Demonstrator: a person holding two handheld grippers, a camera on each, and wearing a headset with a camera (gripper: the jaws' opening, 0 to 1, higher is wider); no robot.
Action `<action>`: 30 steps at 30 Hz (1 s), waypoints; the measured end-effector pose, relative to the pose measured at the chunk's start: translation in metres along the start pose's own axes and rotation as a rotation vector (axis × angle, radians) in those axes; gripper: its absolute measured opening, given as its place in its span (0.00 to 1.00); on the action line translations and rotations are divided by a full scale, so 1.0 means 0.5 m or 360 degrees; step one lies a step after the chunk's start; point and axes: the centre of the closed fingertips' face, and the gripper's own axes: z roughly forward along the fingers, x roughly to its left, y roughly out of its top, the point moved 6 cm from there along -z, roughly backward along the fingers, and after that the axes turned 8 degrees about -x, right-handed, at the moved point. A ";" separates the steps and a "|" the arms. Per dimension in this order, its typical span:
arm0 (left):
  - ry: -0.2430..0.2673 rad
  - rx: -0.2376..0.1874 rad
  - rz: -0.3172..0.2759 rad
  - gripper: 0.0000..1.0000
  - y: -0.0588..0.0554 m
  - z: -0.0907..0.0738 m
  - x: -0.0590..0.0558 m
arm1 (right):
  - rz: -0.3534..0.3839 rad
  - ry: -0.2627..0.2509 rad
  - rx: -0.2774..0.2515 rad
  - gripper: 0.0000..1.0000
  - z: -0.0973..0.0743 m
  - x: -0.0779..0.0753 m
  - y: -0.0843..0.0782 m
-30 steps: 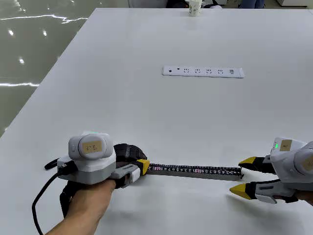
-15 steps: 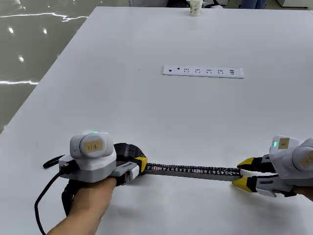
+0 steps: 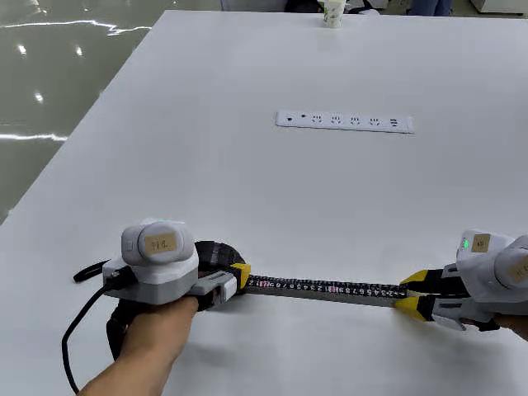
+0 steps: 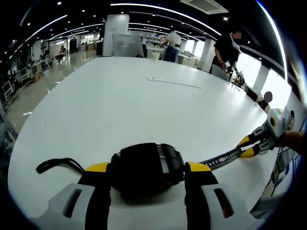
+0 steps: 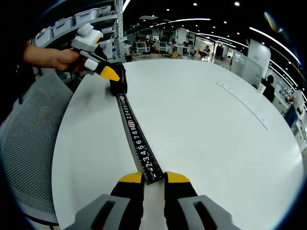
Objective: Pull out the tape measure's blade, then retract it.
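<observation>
Head view: the left gripper (image 3: 228,272) is clamped on the black tape measure case (image 3: 213,252), which sits on the white table (image 3: 272,198) near its front edge. The blade (image 3: 326,288) lies flat on the table, drawn out to the right. The right gripper (image 3: 410,293) pinches the blade's far end between its yellow tips. A power strip (image 3: 344,121) lies well behind them.

Left gripper view: both yellow-tipped jaws press against the sides of the tape measure case (image 4: 146,160), and a black strap (image 4: 57,165) trails off to the left. The blade (image 4: 220,159) runs right to the right gripper (image 4: 247,147).

Right gripper view: the jaws are drawn close on the blade (image 5: 135,136) at its low-numbered end. The blade stretches straight away to the tape measure case (image 5: 118,84), gripped by the left gripper (image 5: 111,74).
</observation>
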 end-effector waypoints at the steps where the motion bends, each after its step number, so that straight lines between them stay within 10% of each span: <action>1: 0.0000 0.0001 0.0000 0.58 0.000 0.000 0.000 | 0.0000 -0.0001 -0.0003 0.12 0.000 0.000 0.000; 30: 0.0070 0.0042 0.0007 0.59 0.001 0.008 -0.004 | -0.0018 -0.0005 0.0017 0.08 0.000 0.001 -0.001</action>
